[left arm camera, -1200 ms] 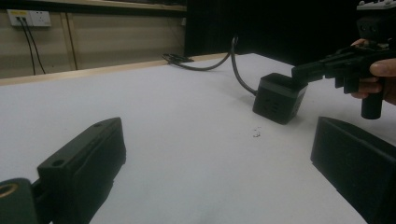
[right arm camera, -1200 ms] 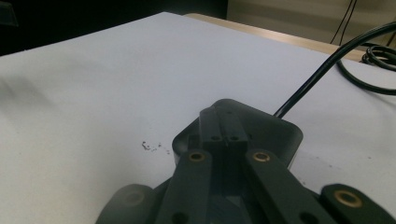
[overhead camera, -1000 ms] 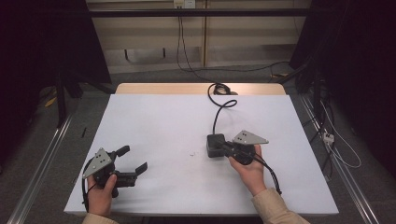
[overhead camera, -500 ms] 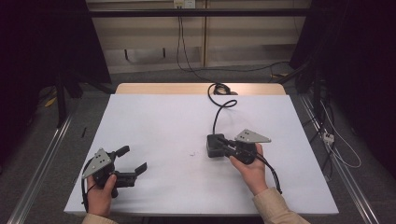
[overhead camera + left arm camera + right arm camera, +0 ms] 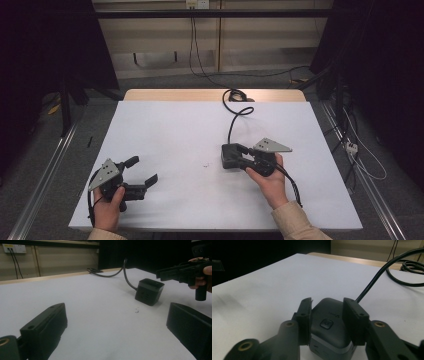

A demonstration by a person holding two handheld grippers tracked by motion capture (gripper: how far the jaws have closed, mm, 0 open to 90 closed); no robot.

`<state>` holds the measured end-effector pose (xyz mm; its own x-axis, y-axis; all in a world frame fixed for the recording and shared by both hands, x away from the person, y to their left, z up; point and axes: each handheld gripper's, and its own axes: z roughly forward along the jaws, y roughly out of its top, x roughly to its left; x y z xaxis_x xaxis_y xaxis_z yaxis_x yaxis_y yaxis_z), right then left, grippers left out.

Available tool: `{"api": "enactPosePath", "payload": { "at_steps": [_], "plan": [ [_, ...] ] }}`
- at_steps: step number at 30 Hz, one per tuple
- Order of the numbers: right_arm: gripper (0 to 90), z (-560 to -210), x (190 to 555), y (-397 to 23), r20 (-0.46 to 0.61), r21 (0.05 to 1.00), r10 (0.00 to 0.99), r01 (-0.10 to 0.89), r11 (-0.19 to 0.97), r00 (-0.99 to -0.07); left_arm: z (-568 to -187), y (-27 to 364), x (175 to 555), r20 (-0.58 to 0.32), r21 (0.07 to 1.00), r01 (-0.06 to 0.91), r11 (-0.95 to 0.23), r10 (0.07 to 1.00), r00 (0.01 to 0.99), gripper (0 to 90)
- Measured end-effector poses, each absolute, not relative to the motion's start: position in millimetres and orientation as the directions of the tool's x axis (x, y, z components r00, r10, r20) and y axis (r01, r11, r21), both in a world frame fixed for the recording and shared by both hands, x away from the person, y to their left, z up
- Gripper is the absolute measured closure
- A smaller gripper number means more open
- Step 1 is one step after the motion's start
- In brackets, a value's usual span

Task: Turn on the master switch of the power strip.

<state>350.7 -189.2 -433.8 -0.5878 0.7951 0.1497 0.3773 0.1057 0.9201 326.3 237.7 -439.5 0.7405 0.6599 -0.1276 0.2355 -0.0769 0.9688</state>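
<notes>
Table [image 5: 165,130] covered in white stood in front of the person, its wooden far edge bare. A black box [image 5: 230,155] with a rounded top and a small square button sat on the white surface right of the middle, and a black cable [image 5: 233,120] ran from it toward the far edge, where it curled into a loop.

The right gripper [image 5: 240,156], held in the right hand [image 5: 267,175], had its jaws on either side of the box. In the right gripper view the two jaws stood close against the box's sides [image 5: 329,325]; they seemed to be pressing it, though actual contact on the right side was hard to confirm from that angle. The box rested on the table.

The left gripper [image 5: 140,172], held in the left hand [image 5: 107,202], sat near the front left corner of the table, well apart from the box. Its jaws were spread wide with nothing between them, and pointed roughly toward the box [image 5: 149,291]. A small dark speck [image 5: 205,164] lay on the white surface between the two grippers.
</notes>
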Motion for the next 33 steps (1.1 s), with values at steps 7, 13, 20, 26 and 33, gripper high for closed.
{"api": "enactPosePath", "payload": {
  "at_steps": [7,13,20,26,33],
  "plan": [
    [47.1,-431,348,-194,0.158,0.921,0.801,0.379,0.091,-0.577,-439,236,327,-0.129,0.969,0.236,-0.078,0.654,0.745,2.8],
    [37.5,-431,343,-201,0.184,0.917,0.795,0.393,0.073,-0.577,-439,235,328,-0.132,0.969,0.235,-0.073,0.652,0.747,2.9],
    [29.4,-431,338,-208,0.184,0.915,0.784,0.396,0.084,-0.593,-439,234,329,-0.133,0.969,0.235,-0.073,0.648,0.750,2.8],
    [25.3,-430,334,-215,0.193,0.917,0.783,0.393,0.071,-0.592,-439,234,329,-0.133,0.969,0.235,-0.073,0.648,0.750,2.8],
    [23.3,-430,332,-220,0.180,0.918,0.788,0.388,0.080,-0.589,-439,235,329,-0.133,0.970,0.234,-0.071,0.649,0.749,2.8]
  ]
}}
